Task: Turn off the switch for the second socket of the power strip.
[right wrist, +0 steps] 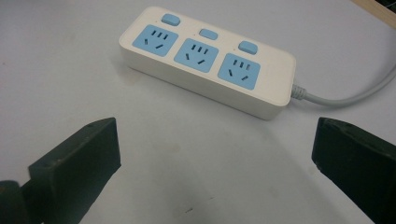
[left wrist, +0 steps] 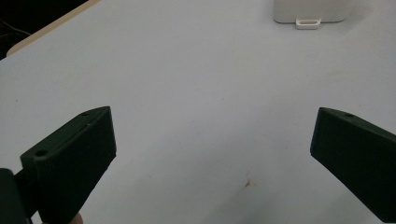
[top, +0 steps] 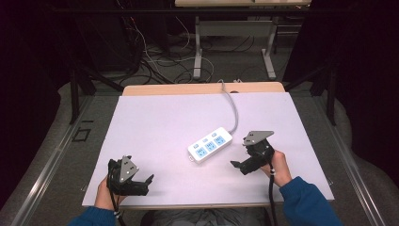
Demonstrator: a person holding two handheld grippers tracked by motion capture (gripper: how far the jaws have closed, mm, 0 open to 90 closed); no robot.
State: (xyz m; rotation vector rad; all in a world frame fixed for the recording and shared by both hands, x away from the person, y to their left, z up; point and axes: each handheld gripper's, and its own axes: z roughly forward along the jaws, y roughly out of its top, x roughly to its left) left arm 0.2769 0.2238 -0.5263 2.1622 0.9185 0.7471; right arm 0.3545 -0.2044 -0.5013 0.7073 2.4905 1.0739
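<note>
A white power strip (top: pixel 211 145) lay on the pale sheet (top: pixel 155 122) that covered the table, a little right of the middle, set at a slant. It had three blue sockets on top, each with a blue switch beside it, and nothing was plugged into any of them. Its grey cord (top: pixel 231 106) ran from the far end toward the back edge of the table, where a strip of bare wood (top: pixel 202 88) showed beyond the sheet.

The left gripper (top: pixel 142 182) was held low near the front left corner of the sheet, well apart from the strip. Its jaws stood spread wide with only bare sheet between them. In the left gripper view the near end of the strip (left wrist: pixel 310 14) sat at the top edge, and a small reddish mark (left wrist: pixel 248 183) stained the sheet.

The right gripper (top: pixel 241 165) was held just beside the strip, to its right and nearer the person, not touching it. Its jaws were also spread wide and gripped nothing. In the right gripper view the strip (right wrist: pixel 208 60) lay beyond the jaws.

Blue sleeves (top: pixel 308 202) came in from the bottom.
</note>
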